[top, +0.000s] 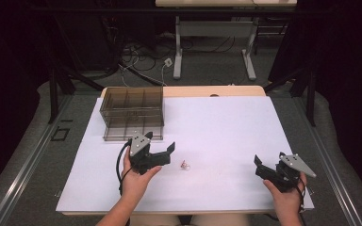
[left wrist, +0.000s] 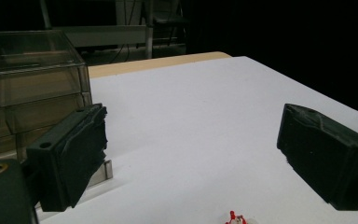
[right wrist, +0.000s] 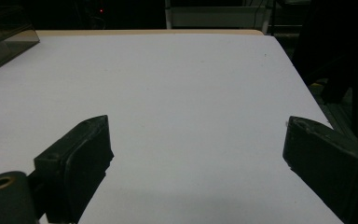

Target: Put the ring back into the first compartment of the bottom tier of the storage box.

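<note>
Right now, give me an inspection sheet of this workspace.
Surface: white table top, wooden edge at the far side.
Job's things: smoky clear drawer box at far left; small red-and-white object near the left hand-held gripper.
Clutter: nothing seen.
Grippers: left hand-held gripper open, empty; right hand-held gripper open, empty.
Cables: black cable loops from the left one.
Surroundings: grey floor, floor cables, another table's legs behind.

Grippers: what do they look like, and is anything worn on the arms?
Both the left gripper and the right gripper are black, with two blocky jaws lined with dark textured pads. Each carries a grey three-cornered plate with small holes on top. A black cable trails from the left one. Forearms are bare, no sleeves or gloves.
</note>
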